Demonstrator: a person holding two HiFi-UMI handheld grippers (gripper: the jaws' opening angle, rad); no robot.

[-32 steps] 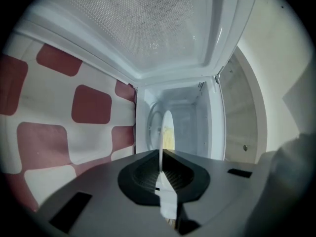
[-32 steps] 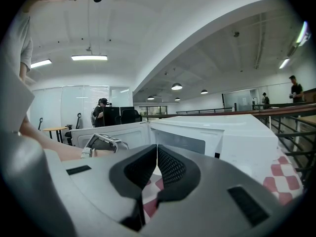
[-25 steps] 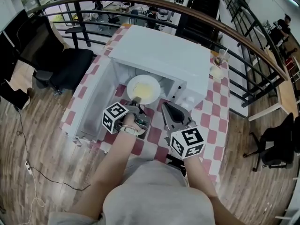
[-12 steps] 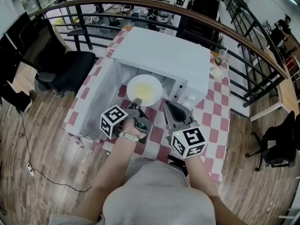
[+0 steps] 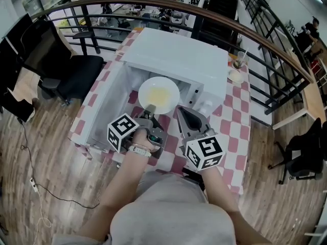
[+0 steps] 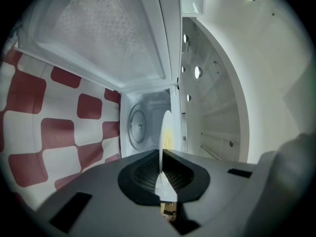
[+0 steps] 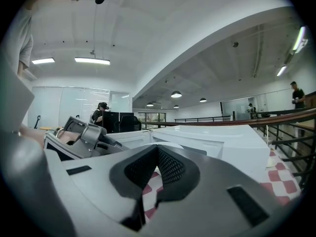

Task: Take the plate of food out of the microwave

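Observation:
A white plate [image 5: 159, 95] with yellow food lies half out of the mouth of the white microwave [image 5: 179, 60]. The microwave door [image 5: 104, 114] is swung open to the left. My left gripper [image 5: 149, 109] is shut on the plate's near rim. In the left gripper view the plate [image 6: 167, 132] shows edge-on, running from the left gripper [image 6: 160, 174] into the oven cavity. My right gripper [image 5: 182, 112] hangs just right of the plate with its jaws shut and nothing in them. The right gripper [image 7: 158, 167] points at the microwave's front [image 7: 212, 142].
The microwave stands on a red-and-white checked table [image 5: 230, 131]. A cup with a straw [image 5: 237, 63] and a small saucer [image 5: 235, 78] sit at its back right. A curved railing [image 5: 265, 40] runs behind, and a black chair [image 5: 76, 70] stands to the left.
The left gripper has drawn back slightly toward me with the plate, so more of the plate shows outside the microwave. The right gripper has barely moved.

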